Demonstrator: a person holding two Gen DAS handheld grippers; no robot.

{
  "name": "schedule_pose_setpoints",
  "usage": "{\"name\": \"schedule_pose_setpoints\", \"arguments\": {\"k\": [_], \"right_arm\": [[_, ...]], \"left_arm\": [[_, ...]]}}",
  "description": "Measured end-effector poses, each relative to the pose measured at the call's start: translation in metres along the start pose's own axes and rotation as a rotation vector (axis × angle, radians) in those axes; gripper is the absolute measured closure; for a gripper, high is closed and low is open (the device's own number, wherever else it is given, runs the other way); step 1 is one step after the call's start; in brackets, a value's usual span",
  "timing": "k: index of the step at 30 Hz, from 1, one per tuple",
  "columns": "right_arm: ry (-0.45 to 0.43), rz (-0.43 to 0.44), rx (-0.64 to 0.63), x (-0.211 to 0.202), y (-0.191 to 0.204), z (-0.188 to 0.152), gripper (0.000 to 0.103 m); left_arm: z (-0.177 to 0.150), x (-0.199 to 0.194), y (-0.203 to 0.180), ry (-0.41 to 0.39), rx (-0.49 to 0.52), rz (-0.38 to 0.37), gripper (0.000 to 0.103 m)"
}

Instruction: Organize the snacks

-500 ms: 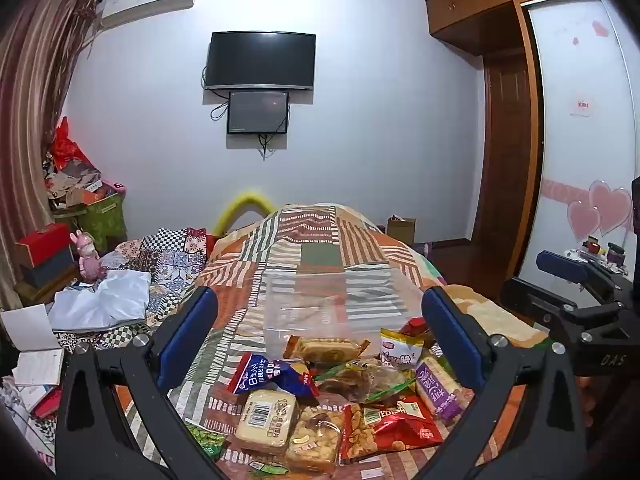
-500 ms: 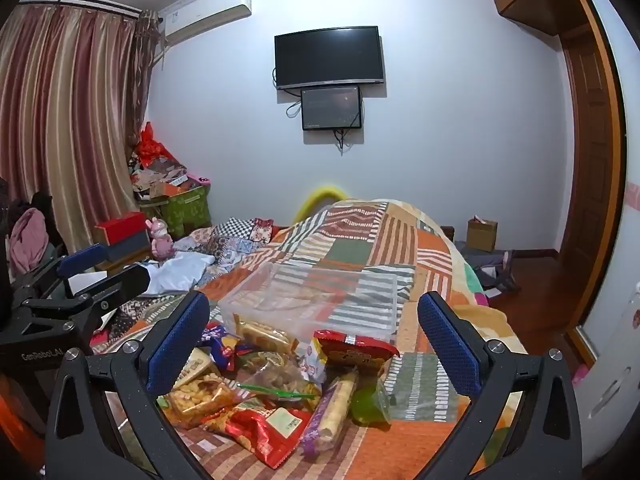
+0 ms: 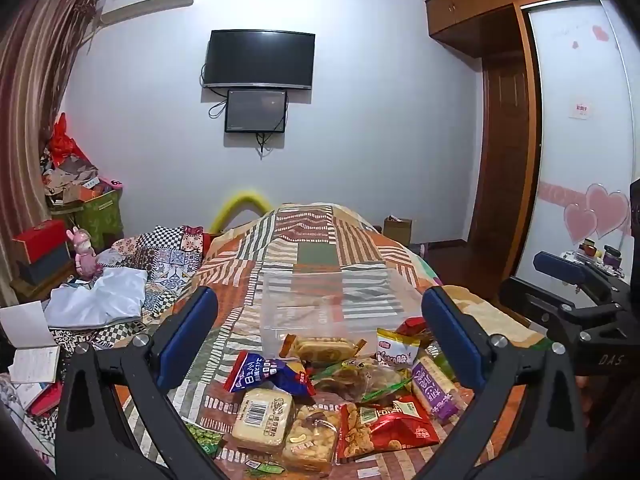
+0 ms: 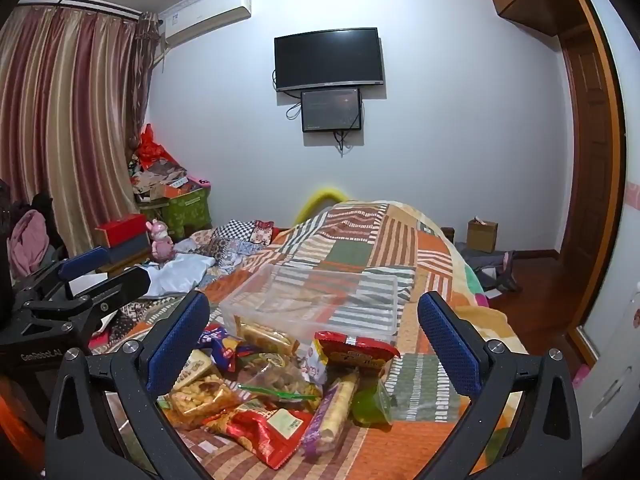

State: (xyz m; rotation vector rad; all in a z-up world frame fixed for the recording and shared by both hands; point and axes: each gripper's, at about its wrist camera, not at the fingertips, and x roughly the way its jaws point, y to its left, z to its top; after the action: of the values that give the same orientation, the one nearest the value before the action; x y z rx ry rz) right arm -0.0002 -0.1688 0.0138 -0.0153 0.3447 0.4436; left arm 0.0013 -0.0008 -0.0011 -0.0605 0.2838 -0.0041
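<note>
Your left gripper [image 3: 320, 336] hangs with its jaws spread wide and nothing between them, above a heap of snack packets [image 3: 332, 400] on the patchwork quilt [image 3: 316, 240]; your right gripper [image 4: 312, 340] is spread just as wide and equally empty over the same heap. Just behind the packets sits a clear plastic bin [image 3: 340, 300], rectangular, thin-walled and glossy, its near wall touching a wrapped pastry [image 3: 322, 350]. The quilt runs bare and flat beyond the bin's far rim, and to the right of the pile there is open striped fabric before the bed edge drops to the wooden floor [image 4: 532, 280]. On the left, crumpled white cloth [image 3: 100, 296] and checked bedding [image 3: 168, 248] crowd the bed's side. The packets are crinkly film: a blue wrapper [image 3: 268, 374] with white characters, a pale cake block [image 3: 264, 420] bearing a barcode label, a red bag [image 3: 392, 424] of fried snacks, a purple tube of biscuits [image 3: 434, 388], a green jelly cup [image 4: 370, 402]. The other tool's body reads "DAS" in the left view and "GenRobot.AI" in the right.
</note>
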Motion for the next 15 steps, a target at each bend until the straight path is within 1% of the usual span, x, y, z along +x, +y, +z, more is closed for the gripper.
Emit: {"name": "schedule_pose_setpoints", "arguments": {"k": [15], "right_arm": [[-0.006, 0.008, 0.022, -0.004, -0.01, -0.002, 0.0]], "left_arm": [[-0.003, 0.002, 0.003, 0.015, -0.011, -0.006, 0.0]]}}
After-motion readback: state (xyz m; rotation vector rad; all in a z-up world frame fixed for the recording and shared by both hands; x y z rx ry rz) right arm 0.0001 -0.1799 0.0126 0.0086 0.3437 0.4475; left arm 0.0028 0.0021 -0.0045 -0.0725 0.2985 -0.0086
